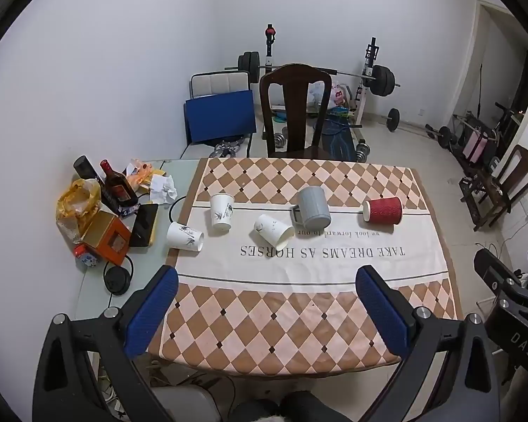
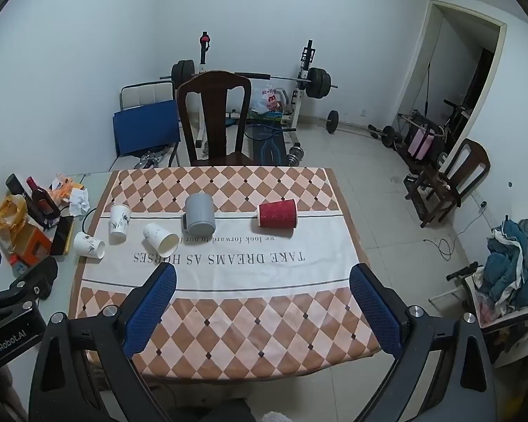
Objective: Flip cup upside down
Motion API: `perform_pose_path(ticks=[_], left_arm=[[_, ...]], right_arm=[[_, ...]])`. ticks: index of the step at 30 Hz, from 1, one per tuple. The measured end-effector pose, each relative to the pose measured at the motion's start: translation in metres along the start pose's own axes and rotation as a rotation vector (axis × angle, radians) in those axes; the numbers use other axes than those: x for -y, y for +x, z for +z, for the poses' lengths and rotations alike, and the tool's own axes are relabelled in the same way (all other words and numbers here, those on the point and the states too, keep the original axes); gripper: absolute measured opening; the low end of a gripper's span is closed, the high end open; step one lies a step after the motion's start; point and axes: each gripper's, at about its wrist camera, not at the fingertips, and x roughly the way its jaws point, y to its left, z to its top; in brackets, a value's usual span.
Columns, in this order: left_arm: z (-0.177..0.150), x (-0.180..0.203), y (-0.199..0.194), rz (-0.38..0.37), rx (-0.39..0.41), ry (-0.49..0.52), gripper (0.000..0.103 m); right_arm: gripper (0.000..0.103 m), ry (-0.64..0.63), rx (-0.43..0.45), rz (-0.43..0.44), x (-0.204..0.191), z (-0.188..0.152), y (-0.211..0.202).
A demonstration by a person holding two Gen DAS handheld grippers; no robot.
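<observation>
Several cups sit on the checkered tablecloth (image 1: 299, 316). A red ribbed paper cup (image 1: 383, 211) (image 2: 277, 213) lies on its side at the right. A grey mug (image 1: 313, 208) (image 2: 200, 212) stands mouth down, handle to the left. One white paper cup (image 1: 274, 231) (image 2: 160, 237) lies tilted on its side, another (image 1: 184, 235) (image 2: 88, 244) lies on its side at the cloth's left edge, and a third (image 1: 222, 210) (image 2: 119, 219) stands upright. My left gripper (image 1: 265, 277) and right gripper (image 2: 262, 276) are open and empty, above the table's near edge, well short of the cups.
Clutter sits on the table's left part: a dark bottle (image 1: 118, 190), an orange box (image 1: 107, 237), a yellow bag (image 1: 75, 200), crumpled paper (image 1: 163, 188). A wooden chair (image 1: 295, 109) stands behind the table. Weights and a barbell rack (image 1: 369, 77) stand by the wall.
</observation>
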Motion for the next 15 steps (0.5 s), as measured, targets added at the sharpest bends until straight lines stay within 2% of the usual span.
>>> perform_pose_path(ticks=[15], left_arm=[[0.0036,0.0029,-0.0053,-0.009,0.012,-0.011,0.103]], right_arm=[[0.1,-0.004,-0.012,-0.006,-0.0048,0.003,-0.0006]])
